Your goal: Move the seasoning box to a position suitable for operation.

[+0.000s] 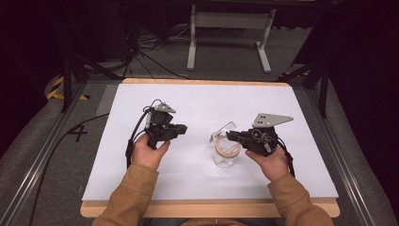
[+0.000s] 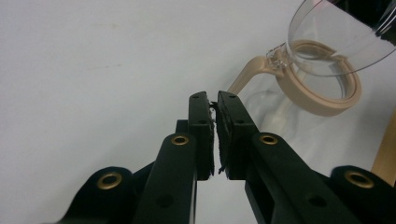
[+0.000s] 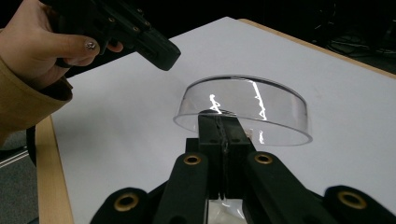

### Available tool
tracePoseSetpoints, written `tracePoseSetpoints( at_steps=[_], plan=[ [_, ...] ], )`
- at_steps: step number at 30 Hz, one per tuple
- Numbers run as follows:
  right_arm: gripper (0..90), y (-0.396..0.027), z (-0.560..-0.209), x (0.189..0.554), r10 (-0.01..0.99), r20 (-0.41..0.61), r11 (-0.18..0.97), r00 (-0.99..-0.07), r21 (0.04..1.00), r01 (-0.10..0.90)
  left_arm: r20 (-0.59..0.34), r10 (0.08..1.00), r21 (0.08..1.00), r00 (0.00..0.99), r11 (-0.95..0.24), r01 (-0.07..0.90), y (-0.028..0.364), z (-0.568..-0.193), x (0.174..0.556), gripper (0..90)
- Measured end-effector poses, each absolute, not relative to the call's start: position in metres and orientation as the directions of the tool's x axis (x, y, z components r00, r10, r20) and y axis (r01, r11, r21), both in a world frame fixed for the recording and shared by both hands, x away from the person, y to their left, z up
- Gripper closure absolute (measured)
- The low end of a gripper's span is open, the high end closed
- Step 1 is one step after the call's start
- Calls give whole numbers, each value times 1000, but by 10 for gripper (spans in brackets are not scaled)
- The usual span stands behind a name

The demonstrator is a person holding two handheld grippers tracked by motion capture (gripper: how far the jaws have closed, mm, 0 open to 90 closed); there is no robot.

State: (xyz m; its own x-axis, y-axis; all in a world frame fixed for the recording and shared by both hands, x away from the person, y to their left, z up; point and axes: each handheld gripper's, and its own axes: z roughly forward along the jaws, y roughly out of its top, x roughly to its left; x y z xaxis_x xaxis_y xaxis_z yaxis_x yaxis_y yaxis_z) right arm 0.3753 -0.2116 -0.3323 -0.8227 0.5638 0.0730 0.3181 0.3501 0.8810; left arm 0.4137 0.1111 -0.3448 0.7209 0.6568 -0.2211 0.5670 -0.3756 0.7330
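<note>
Your right gripper [image 3: 223, 126] has its jaws closed on the clear lid [image 3: 243, 109] of the jar [image 1: 225, 153], standing mid-counter [image 1: 197, 99]. Your left gripper [image 2: 214, 108] hovers beside it, jaws pressed together, holding nothing.

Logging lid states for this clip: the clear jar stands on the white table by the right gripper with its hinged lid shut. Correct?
Not quite. The jar stands by the right gripper, but its clear lid is flipped open, tilted up off the beige rim, as the left gripper view shows.
</note>
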Motion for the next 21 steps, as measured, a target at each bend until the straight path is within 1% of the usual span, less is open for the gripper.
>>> tracePoseSetpoints(
  at_steps=[8, 14, 21],
  plan=[
    [898, -199, -334, 389, 554, 76, 347, -829, 884, 313, -230, 680, 726, 696, -357, 588, 124, -348, 407, 841],
    [898, -197, -330, 399, 561, 85, 320, -824, 896, 309, -235, 688, 722, 687, -350, 597, 126, -350, 405, 839],
    [898, -188, -341, 410, 572, 99, 356, -814, 864, 355, -238, 691, 719, 683, -347, 602, 129, -351, 405, 836]
  ],
)
